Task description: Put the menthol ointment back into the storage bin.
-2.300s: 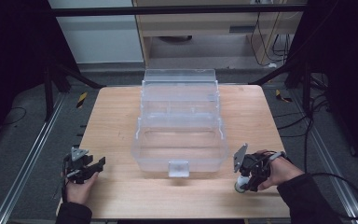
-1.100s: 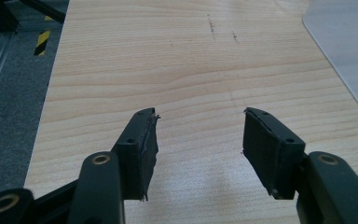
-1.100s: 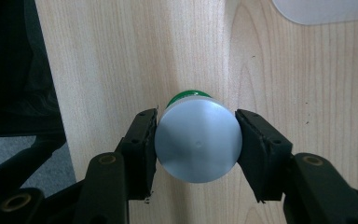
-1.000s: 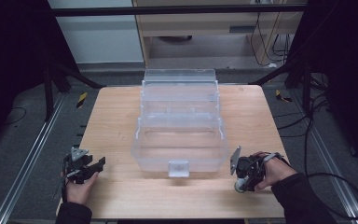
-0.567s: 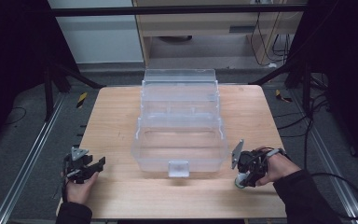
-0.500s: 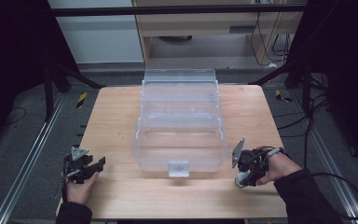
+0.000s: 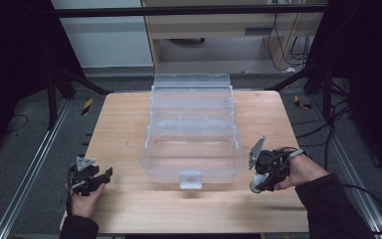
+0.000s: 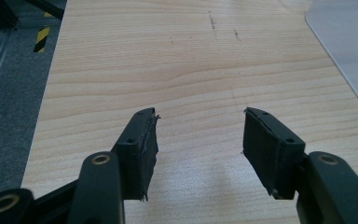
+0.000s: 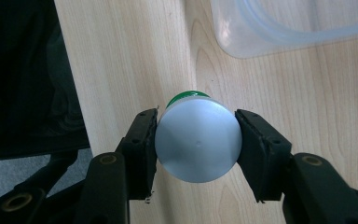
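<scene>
In right gripper (image 9: 196, 144): unlabelled white bottle (image 9: 198, 141)

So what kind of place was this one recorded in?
Probably a lab or workshop recording station, not a home: a bare wooden table inside a dark metal frame, loose cables on grey carpet, and yellow-black hazard tape on the floor.

left tongs (image 8: 198, 133) agape, right tongs (image 9: 196, 140) clamped
</scene>
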`<state>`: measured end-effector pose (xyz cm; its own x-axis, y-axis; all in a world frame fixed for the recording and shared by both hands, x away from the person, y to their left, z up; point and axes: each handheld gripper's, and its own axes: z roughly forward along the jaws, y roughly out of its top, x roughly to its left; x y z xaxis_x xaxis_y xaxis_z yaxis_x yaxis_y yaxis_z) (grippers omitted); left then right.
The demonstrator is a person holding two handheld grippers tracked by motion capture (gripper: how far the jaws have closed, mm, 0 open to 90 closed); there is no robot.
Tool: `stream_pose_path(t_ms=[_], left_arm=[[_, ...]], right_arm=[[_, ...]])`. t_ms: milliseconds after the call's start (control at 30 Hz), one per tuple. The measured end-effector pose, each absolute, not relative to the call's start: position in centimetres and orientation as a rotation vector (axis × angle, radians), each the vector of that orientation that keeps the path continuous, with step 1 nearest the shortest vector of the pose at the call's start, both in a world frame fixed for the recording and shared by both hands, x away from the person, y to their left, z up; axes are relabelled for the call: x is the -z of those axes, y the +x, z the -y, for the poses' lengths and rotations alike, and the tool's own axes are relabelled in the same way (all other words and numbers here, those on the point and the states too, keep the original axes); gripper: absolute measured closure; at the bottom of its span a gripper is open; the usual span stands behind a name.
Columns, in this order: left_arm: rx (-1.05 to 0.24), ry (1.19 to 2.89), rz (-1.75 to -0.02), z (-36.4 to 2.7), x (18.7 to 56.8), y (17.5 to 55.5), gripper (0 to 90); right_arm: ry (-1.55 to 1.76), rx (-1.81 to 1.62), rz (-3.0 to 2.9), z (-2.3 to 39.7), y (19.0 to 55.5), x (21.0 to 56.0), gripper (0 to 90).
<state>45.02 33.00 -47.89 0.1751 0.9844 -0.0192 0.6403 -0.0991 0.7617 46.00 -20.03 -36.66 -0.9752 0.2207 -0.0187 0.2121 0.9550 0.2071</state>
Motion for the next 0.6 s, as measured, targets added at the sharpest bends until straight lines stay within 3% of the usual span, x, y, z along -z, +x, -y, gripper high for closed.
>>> stream_pose_path(t_ms=[600], left_arm=[[-0.689,1.826,-1.529,-33.0,47.9,45.0,44.4]], right_arm=[[0.374,-0.312,-3.060,19.4,46.0,34.3,50.5]])
